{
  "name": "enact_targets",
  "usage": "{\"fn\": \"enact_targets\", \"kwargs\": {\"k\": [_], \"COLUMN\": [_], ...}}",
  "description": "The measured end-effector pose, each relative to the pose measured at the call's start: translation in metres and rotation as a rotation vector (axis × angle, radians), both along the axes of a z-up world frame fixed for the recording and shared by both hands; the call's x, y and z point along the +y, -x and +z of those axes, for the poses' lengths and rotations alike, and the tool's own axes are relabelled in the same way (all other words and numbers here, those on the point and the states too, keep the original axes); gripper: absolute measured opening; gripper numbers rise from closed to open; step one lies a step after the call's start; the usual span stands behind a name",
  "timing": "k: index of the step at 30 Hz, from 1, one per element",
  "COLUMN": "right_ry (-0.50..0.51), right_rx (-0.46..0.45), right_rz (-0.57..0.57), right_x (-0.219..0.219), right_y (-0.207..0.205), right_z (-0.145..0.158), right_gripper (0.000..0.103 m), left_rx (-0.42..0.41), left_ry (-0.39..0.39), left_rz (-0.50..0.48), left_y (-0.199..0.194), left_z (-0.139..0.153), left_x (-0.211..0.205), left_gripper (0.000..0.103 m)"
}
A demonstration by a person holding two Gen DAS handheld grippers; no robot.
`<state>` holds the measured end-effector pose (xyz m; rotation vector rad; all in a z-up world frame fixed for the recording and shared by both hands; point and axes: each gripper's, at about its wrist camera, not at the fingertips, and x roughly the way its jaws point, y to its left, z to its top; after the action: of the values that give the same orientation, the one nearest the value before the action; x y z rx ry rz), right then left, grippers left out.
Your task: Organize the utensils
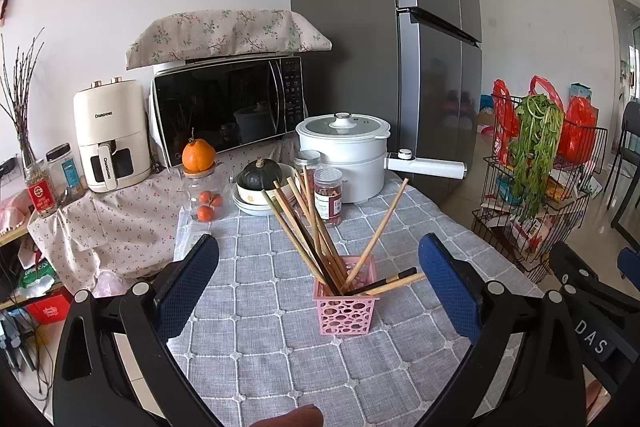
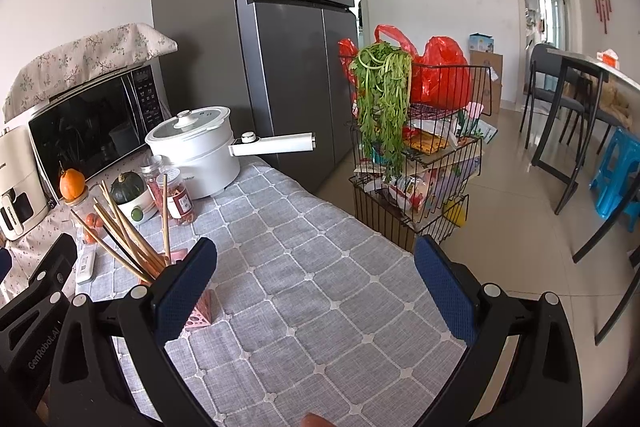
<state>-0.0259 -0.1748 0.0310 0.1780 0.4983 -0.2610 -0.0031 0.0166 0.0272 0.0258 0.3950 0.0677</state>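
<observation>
A pink perforated holder (image 1: 346, 301) stands on the grey checked tablecloth (image 1: 280, 367). Several wooden chopsticks (image 1: 308, 227) lean out of it, and a dark-tipped pair (image 1: 396, 278) lies across its rim toward the right. My left gripper (image 1: 320, 263) is open and empty, its blue pads on either side of the holder, a little nearer than it. In the right wrist view the holder (image 2: 200, 309) is mostly hidden behind the left finger, with the chopsticks (image 2: 128, 235) above. My right gripper (image 2: 316, 263) is open and empty, to the right of the holder.
Behind the holder stand a spice jar (image 1: 328, 197), a white electric pot (image 1: 344, 155) with a long handle, a bowl with a dark squash (image 1: 262, 175), a jar topped by an orange (image 1: 199, 155), a microwave (image 1: 228, 111) and an air fryer (image 1: 112, 139). A wire rack (image 2: 420, 155) stands right of the table.
</observation>
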Motion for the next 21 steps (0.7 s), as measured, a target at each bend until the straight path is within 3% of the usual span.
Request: {"fn": "enact_targets", "kwargs": {"k": [21], "right_ry": [0.002], "right_rx": [0.013], "right_rz": [0.002], "right_x": [0.0017], "right_y": [-0.0002], "right_z": [-0.0024], "right_gripper": [0.096], "left_rx": [0.004], "left_ry": [-0.006], "left_rz": [0.005], "left_y": [0.0022], "left_z": [-0.0054], "left_x": [0.0019], "left_gripper": [0.096]}}
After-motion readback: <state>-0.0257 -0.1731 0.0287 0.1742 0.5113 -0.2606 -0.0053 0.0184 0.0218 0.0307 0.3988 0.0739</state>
